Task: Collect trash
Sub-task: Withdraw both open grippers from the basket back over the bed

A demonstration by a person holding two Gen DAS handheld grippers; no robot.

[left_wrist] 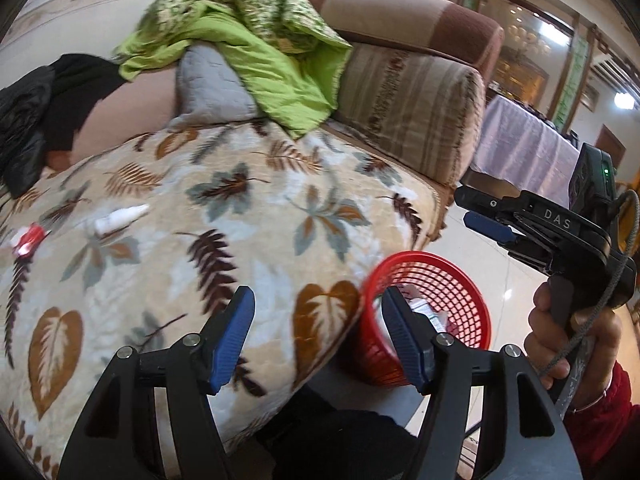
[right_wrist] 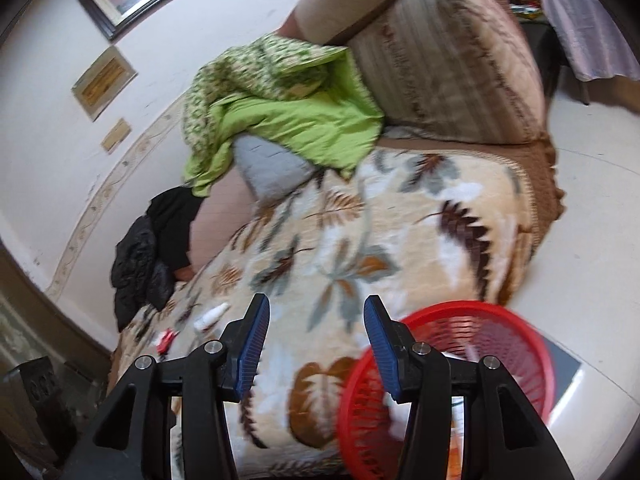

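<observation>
a: red basket [left_wrist: 424,316] stands on the floor beside the sofa, scraps already inside. which piece next?

b: i'd go for the white bottle [left_wrist: 120,218] or the red wrapper [left_wrist: 30,240] on the leaf blanket [left_wrist: 248,216]. come in low, straddle it, pinch its middle.

a: and the jaws?

b: left gripper [left_wrist: 318,332] and right gripper [right_wrist: 316,344] both stand apart, holding and touching nothing.

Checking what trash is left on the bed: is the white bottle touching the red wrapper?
Apart. The left wrist view shows the white bottle and the red wrapper lying on the leaf-print blanket with a clear strip of blanket between them.
</observation>
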